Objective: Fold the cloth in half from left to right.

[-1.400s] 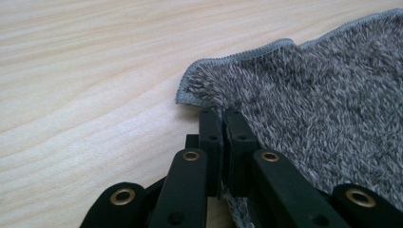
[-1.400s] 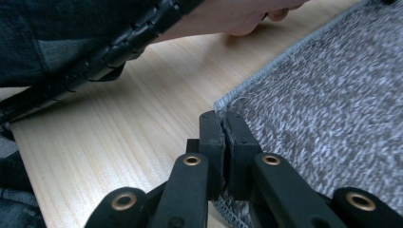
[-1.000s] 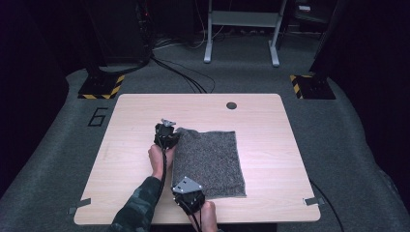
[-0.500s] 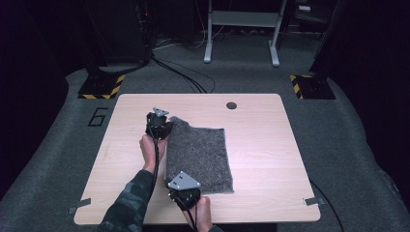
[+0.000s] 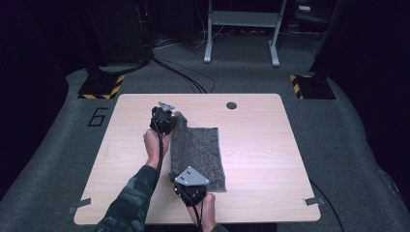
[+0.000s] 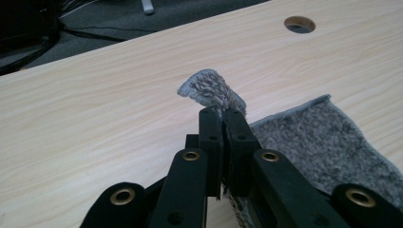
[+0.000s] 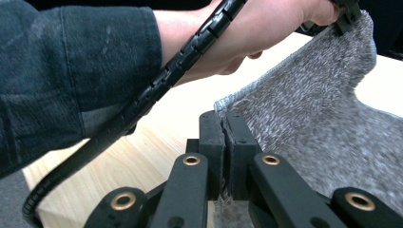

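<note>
A grey fuzzy cloth lies on the light wooden table, its left edge lifted off the top. My left gripper is shut on the cloth's far left corner; in the left gripper view the corner curls up past the pressed jaws of the left gripper. My right gripper is shut on the near left corner. In the right gripper view the cloth rises from the right gripper toward the other hand.
A round cable hole sits near the table's far edge. Two stands with black-and-yellow striped bases and cables are on the grey floor behind the table. A metal frame stands further back.
Both grippers have risen with the cloth's left edge, and the left one moved further left and away. The cloth now looks narrower as its left side lifts off the table.
</note>
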Motion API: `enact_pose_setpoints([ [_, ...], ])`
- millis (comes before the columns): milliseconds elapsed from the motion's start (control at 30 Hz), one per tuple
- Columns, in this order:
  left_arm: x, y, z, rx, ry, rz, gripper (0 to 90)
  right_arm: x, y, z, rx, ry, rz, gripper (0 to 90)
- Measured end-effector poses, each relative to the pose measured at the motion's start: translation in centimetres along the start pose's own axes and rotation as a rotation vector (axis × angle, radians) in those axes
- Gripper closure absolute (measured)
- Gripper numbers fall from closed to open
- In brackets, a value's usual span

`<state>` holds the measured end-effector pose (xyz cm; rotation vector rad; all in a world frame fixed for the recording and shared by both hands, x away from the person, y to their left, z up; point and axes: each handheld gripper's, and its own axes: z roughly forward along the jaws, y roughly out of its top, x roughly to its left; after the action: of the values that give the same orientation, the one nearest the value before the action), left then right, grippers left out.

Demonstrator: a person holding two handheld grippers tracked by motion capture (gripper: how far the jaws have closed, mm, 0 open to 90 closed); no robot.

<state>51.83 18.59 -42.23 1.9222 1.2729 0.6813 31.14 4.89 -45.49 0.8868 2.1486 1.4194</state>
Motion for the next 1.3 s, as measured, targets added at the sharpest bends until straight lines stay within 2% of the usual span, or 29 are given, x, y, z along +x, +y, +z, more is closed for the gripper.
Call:
enact_pose_setpoints([
  [100,-0.6,0.2,0.4,0.002,-0.009,0.012,87.4,-0.5,-0.3,-0.4,-0.003,-0.016,0.008,87.6],
  [267,-1.6,0.2,1.2,0.002,-0.027,0.010,87.4,-1.6,-0.8,-1.4,0.001,-0.041,0.022,87.6],
  [567,-3.3,0.1,2.8,0.020,-0.050,0.033,87.2,-3.2,-2.0,-2.3,0.033,-0.070,0.045,87.5],
  [767,-4.2,0.0,3.8,0.032,-0.065,0.033,87.1,-4.6,-3.0,-2.9,0.057,-0.082,0.068,87.4],
  [900,-4.9,0.0,4.5,0.047,-0.076,0.054,87.1,-5.0,-3.5,-3.0,0.065,-0.096,0.075,87.4],
  [1033,-5.6,0.1,5.3,0.059,-0.083,0.065,87.0,-5.9,-4.6,-2.9,0.107,-0.091,0.098,87.4],
  [1233,-6.8,0.3,6.1,0.066,-0.098,0.080,86.9,-6.6,-5.3,-3.3,0.116,-0.116,0.114,87.4],
  [1300,-7.1,0.2,6.3,0.058,-0.096,0.061,86.9,-6.9,-5.5,-3.6,0.117,-0.120,0.113,87.4],
])
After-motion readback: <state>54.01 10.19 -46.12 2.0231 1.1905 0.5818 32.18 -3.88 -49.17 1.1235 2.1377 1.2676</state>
